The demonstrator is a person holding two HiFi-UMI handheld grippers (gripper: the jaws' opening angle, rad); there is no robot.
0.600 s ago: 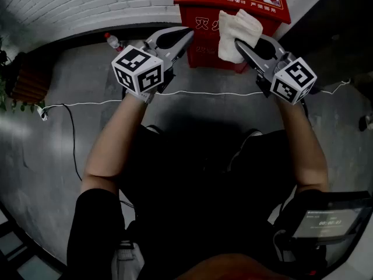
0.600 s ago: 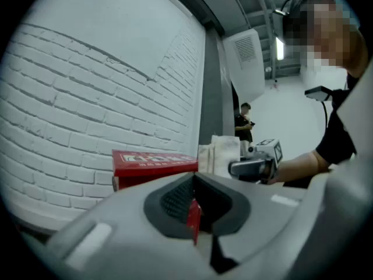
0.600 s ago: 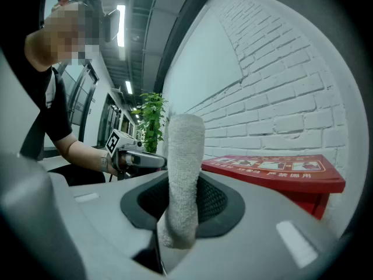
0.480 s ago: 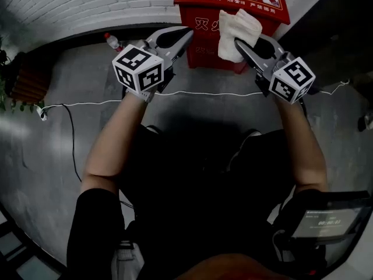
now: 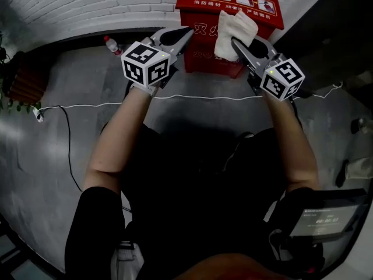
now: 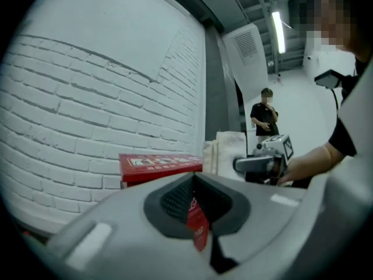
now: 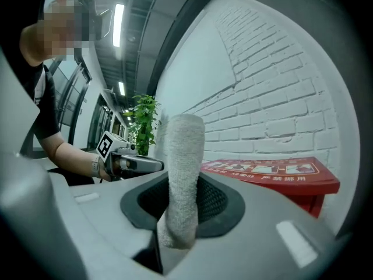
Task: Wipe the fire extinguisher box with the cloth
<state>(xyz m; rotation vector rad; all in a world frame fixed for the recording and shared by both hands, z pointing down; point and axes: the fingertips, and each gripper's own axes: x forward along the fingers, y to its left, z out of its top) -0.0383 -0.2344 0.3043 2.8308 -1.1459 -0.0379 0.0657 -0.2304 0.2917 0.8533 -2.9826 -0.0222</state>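
The red fire extinguisher box (image 5: 230, 4) stands against the white brick wall, at the top of the head view. A white cloth (image 5: 233, 31) hangs over its front upper edge, and my right gripper (image 5: 236, 42) is shut on the cloth's lower end. In the right gripper view the cloth (image 7: 183, 156) rises upright from the shut jaws, with the box (image 7: 274, 171) to its right. My left gripper (image 5: 187, 34) is shut and holds nothing, its tip just left of the box front. In the left gripper view, the box (image 6: 157, 165) and the cloth (image 6: 230, 150) show beyond its tips.
A plastic bottle with a red cap (image 5: 112, 44) lies by the wall, left of the box. A white cable (image 5: 198, 96) runs across the grey floor. At far left stands a potted plant (image 5: 17, 80). A person (image 6: 265, 118) stands far off. A screen device (image 5: 326, 217) is at lower right.
Both grippers have moved a little forward toward the box, the cloth going with the right one. The jaws hold as before.
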